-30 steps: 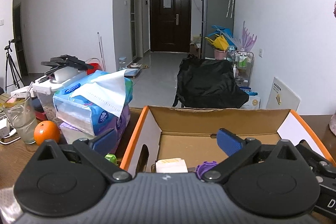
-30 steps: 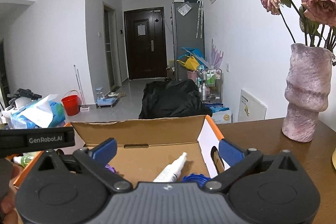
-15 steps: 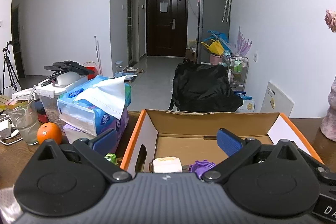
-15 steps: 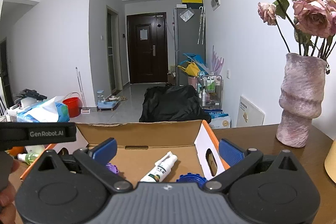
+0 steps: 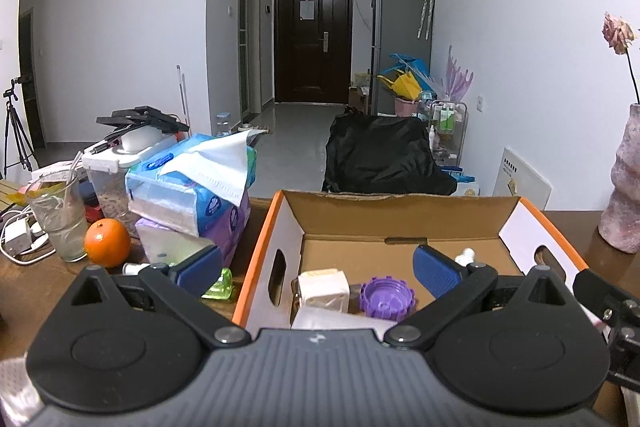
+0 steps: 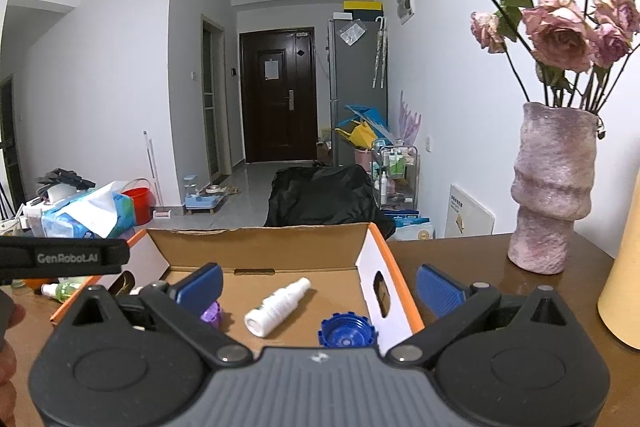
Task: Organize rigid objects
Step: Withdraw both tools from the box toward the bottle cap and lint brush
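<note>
**Q:** What do the two tools hold?

**A:** Nothing. The left hand-held gripper (image 5: 316,269) and the right hand-held gripper (image 6: 318,285) both hang with jaws spread wide above the near edge of an orange-rimmed cardboard box (image 6: 260,243).

**Q:** Where do the rigid items lie?

**A:** Most sit on the box floor: a white spray bottle (image 6: 278,307), a blue cap (image 6: 347,331), a purple cap (image 5: 386,301) and a small white carton (image 5: 323,287). The bottle lies just ahead of the right tool, between its fingers, its long axis slanting from near left to far right, nozzle away. One stray remains, it seems: a green spray bottle (image 5: 218,285) on the counter (image 5: 36,287) just outside the box's left wall, right beside the left tool's left finger. The left hand is plainly nearer to it.

**Q:** And beyond?

**A:** Tissue packs (image 5: 192,183), an orange (image 5: 107,243) and a glass (image 5: 60,215) crowd the dark wooden counter on the left; a vase of faded roses (image 6: 554,187) stands on the right. Behind, a white hallway leads to a dark door (image 5: 313,37).
</note>
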